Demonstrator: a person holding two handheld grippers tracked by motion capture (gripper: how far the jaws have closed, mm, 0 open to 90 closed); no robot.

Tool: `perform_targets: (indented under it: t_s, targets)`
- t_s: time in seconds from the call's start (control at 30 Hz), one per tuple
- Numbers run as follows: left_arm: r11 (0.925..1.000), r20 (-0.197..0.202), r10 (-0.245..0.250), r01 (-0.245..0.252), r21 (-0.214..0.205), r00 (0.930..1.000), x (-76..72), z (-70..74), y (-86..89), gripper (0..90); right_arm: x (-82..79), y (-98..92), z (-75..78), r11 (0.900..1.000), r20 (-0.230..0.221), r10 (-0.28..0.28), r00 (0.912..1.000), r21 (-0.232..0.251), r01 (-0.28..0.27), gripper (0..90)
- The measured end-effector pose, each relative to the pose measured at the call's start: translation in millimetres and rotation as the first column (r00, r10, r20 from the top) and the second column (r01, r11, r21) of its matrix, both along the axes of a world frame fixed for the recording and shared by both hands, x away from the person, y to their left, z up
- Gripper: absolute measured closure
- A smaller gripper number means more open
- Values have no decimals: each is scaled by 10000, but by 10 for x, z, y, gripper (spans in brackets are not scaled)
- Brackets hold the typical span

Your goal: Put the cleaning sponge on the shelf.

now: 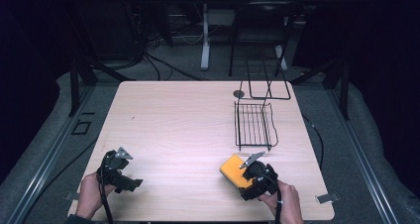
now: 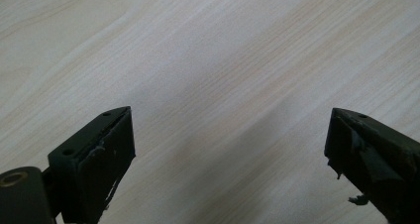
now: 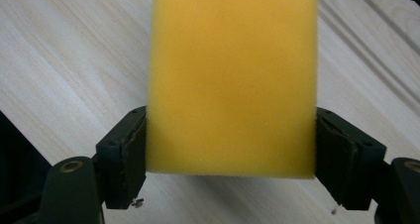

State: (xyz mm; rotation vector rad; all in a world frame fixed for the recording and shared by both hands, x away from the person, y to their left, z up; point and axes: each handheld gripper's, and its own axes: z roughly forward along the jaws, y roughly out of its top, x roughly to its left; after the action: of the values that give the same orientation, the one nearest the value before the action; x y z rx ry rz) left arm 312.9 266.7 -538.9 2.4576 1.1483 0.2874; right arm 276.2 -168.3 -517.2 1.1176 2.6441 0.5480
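- The desk [image 1: 188, 130] is of light wood with a fine grain, and dark floor lies around it.
- The left claw [image 1: 130, 183] is near the front left corner of the desk, and the person's left hand [image 1: 92, 194] holds it from below.
- In the left gripper view the two black jaws of this claw stand wide apart, and between them there is only bare wood.
- The right claw [image 1: 236, 173] is near the front right part of the desk, held by the right hand [image 1: 285, 200].
- This claw is pinching a yellow sponge [image 3: 232, 80]; in the right gripper view one jaw presses on each long side of the sponge, near its closer end.
- The sponge is a flat rectangular block and it reaches forward from the jaws, over the wood. I cannot tell if its bottom touches the desk.
- In the high view the sponge [image 1: 234, 169] points toward the middle of the desk, just in front of a black wire rack [image 1: 253, 126].
- The wire rack lies on the right half of the desk; a part of it stands up at the far edge.
- A small dark round disc [image 1: 238, 93] lies beside the rack, near the far edge.
- A black cable runs down from each claw toward the person.
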Motion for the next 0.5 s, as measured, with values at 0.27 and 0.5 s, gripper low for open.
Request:
perform_targets:
  t_s: [0.27, 0.5]
  targets:
    - [10000, 32, 4, -4, -23, 10000, 2, -3, -2, 51, 15, -127, 45, 9993, 173, -369, 9992, 99, 367, 232]
    - [10000, 25, -17, 17, 17, 10000, 4, -7, -7, 52, 53, -186, 88, 9985, 240, -540, 9983, 89, 538, 233]
